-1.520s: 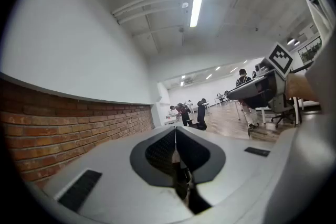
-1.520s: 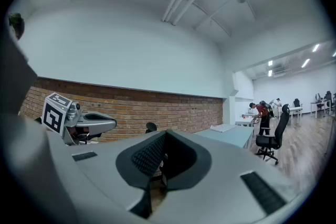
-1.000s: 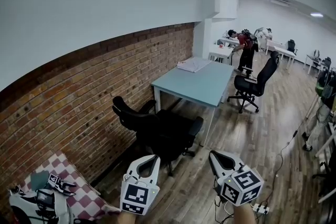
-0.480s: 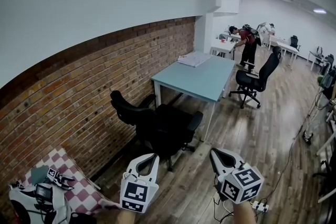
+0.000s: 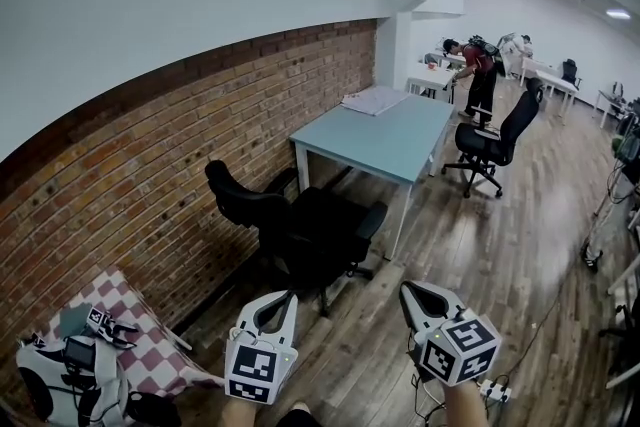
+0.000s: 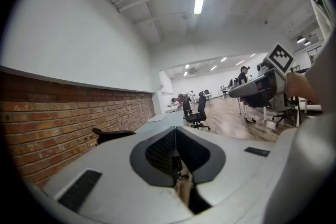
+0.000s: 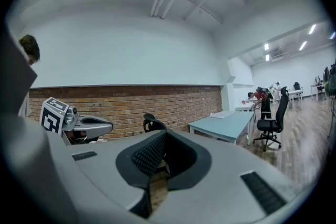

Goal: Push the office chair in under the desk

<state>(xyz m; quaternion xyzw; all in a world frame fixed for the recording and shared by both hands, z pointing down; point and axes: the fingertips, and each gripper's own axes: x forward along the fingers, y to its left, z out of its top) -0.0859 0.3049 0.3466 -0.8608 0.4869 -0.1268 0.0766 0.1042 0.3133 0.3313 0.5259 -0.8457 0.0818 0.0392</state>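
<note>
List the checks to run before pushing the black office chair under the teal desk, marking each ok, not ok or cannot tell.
1. Left gripper fingers shut, empty: ok.
2. Right gripper fingers shut, empty: ok.
3. Grippers touching the office chair: not ok, both hang short of it.
4. Floor up to the chair free: ok; the power strip lies off to the right.
5. Room under the desk: cannot tell, the chair hides it.
</note>
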